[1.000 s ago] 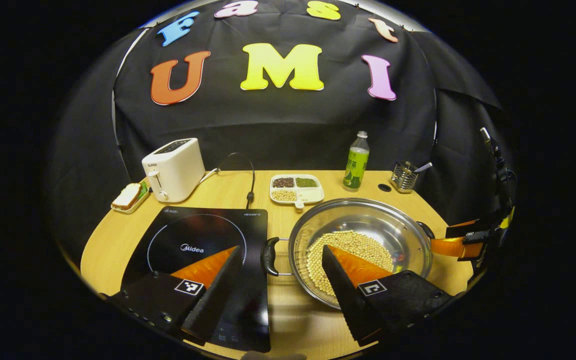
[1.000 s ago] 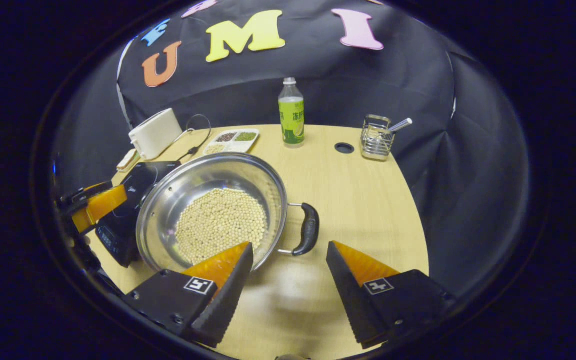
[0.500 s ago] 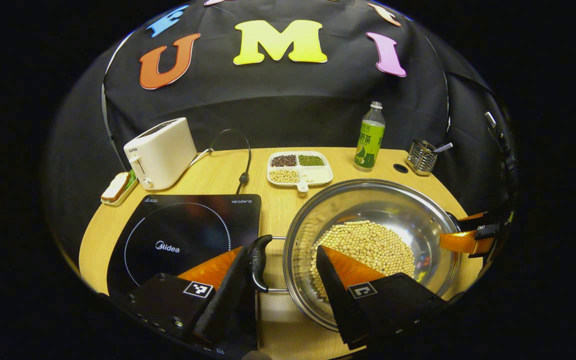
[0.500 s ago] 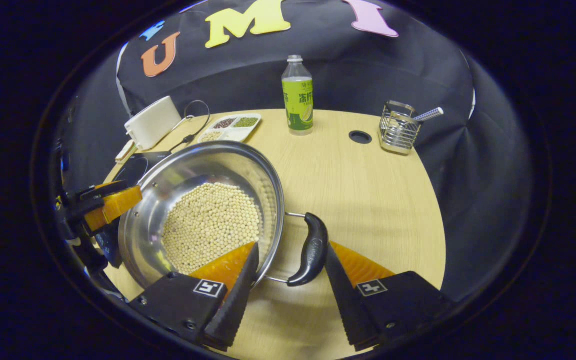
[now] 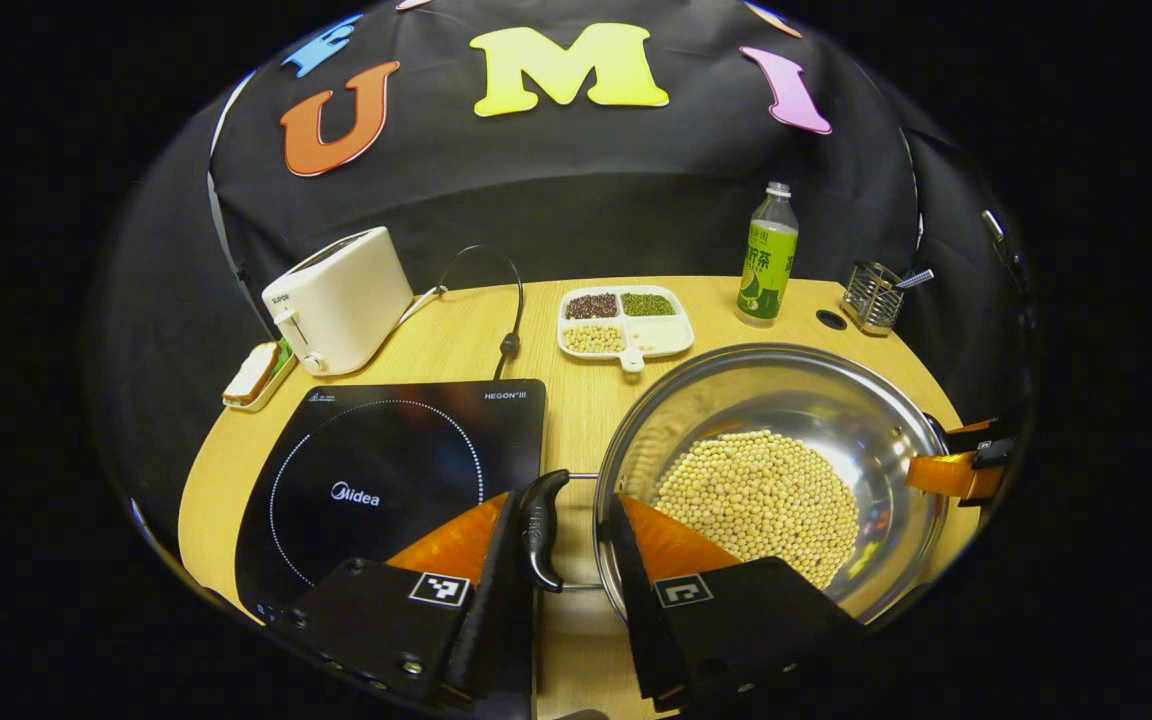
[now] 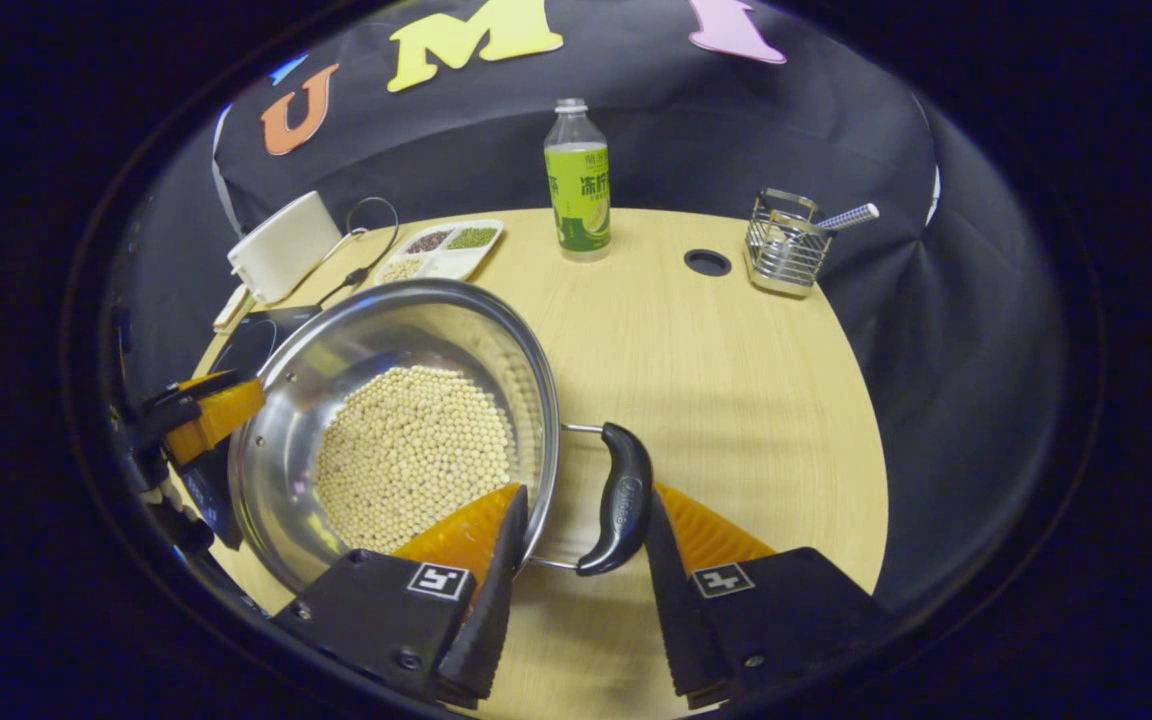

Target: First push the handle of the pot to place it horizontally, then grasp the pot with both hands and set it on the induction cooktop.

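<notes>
The steel pot, its bottom covered with pale beans, was over the wooden table just beside the black induction cooktop, at the cooktop's 3 o'clock in the left gripper view, not on it. The left gripper stood partly open astride the pot's near black handle: one finger lay against the handle's outer side, the other reached over the rim, apart from the grip. In the right gripper view the right gripper was likewise partly open around the opposite handle, one finger at the handle's outer side, the other over the rim above the beans. The cooktop bore a small white brand mark in its ring and smaller print at two corners. From the cooktop, a white toaster with a small mark on its side stood at 11 o'clock, a divided dish of grains at 1 o'clock, and a green-labelled bottle with a wire holder toward 2 o'clock.
</notes>
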`<action>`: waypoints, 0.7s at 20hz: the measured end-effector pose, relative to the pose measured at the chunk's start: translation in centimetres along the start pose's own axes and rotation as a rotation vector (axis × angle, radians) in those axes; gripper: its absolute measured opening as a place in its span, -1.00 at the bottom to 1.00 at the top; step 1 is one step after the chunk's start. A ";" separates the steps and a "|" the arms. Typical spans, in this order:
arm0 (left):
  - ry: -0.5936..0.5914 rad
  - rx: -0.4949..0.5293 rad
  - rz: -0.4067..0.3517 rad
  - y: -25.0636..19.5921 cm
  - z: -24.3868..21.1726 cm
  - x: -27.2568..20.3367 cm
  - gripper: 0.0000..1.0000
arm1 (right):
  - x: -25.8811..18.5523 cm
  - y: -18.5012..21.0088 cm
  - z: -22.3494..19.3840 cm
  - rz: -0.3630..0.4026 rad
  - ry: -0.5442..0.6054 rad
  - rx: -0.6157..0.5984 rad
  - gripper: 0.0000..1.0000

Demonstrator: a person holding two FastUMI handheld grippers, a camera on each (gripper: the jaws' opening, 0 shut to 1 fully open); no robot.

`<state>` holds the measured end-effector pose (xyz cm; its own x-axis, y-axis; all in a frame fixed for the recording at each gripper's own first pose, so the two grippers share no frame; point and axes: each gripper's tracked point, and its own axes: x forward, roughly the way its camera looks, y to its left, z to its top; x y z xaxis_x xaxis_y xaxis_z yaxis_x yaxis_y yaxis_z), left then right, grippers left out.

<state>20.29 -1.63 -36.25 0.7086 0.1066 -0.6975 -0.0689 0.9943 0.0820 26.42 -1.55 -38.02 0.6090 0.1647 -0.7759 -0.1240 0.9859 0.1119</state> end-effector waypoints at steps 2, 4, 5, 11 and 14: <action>0.004 0.002 0.002 0.0 0.2 -0.1 0.24 | -0.1 0.0 -0.1 -0.014 0.002 0.005 0.22; -0.032 0.005 -0.011 -0.7 1.2 -0.3 -0.29 | -0.6 0.5 -0.3 -0.022 0.001 0.023 0.14; -0.063 0.029 0.010 -0.6 2.8 -0.7 -0.80 | -1.0 0.5 0.3 -0.025 -0.013 0.012 0.11; -0.063 0.053 -0.042 -0.6 2.5 -0.9 -0.46 | -1.2 0.7 -1.6 -0.023 0.024 0.077 0.07; -0.031 0.008 -0.051 1.7 0.8 -0.8 0.10 | -1.3 0.7 -1.5 -0.021 0.005 0.046 0.08</action>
<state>20.17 -0.01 -34.96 0.7322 0.0553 -0.6789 -0.0269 0.9983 0.0524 24.37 -1.16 -37.86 0.6069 0.1444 -0.7816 -0.0752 0.9894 0.1244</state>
